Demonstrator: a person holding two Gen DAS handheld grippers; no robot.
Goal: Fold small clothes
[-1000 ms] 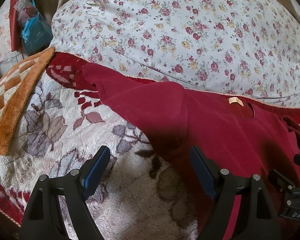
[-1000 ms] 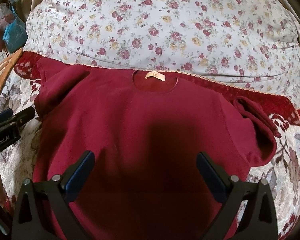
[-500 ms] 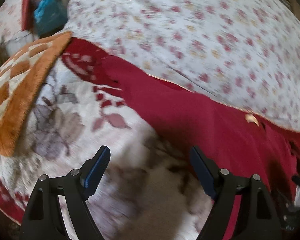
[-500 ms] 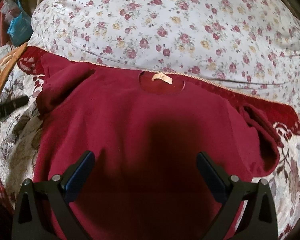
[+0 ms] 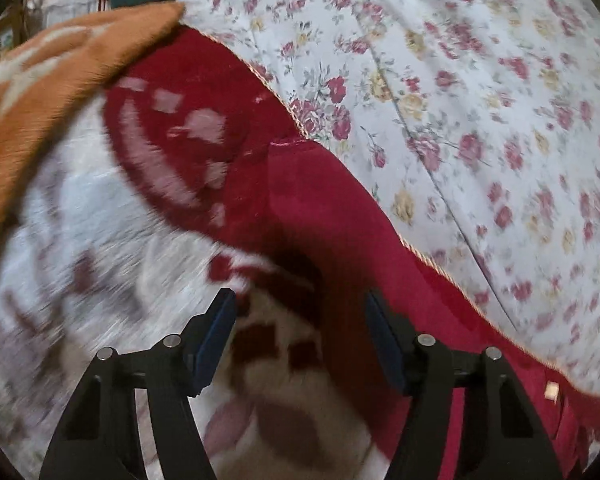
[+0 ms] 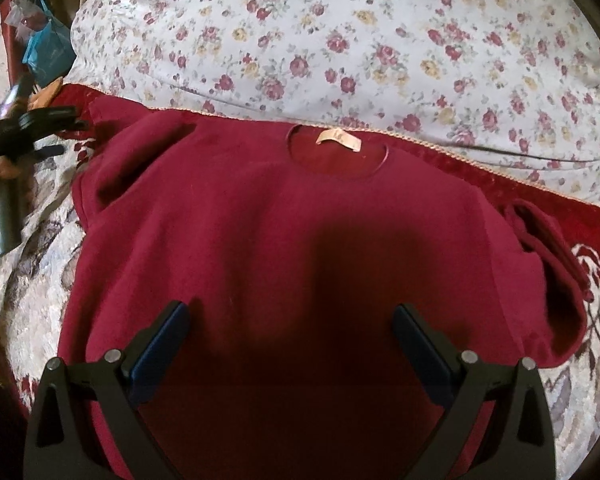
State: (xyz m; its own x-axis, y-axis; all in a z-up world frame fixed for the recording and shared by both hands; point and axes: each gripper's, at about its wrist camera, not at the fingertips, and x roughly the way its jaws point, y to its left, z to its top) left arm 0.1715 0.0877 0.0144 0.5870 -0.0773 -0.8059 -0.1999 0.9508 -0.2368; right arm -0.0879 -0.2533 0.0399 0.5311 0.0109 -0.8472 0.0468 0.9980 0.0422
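A dark red sweater (image 6: 300, 240) lies flat, front up, on a patterned fleece blanket (image 6: 32, 280), its neck label (image 6: 338, 140) at the far side. My right gripper (image 6: 290, 320) hangs open above the lower body, with nothing between its fingers. My left gripper (image 5: 300, 304) is over the left sleeve (image 5: 332, 220), close to the cuff (image 5: 288, 145). Its jaws are closing. The sleeve's edge lies below the gap, and the pads do not press on it. In the right wrist view the left gripper (image 6: 48, 120) shows at the far left, held by a hand (image 6: 0, 172).
A floral quilt (image 6: 340, 20) bulges along the far side, right behind the sweater's collar. An orange checked blanket (image 5: 60, 60) lies to the left of the sleeve. A blue bag (image 6: 48, 52) sits at the back left. The right sleeve (image 6: 548, 248) is bunched up.
My left gripper has swung left along the sleeve toward the cuff, dropped a little and rolled, and its jaws have narrowed. The right gripper has stayed put.
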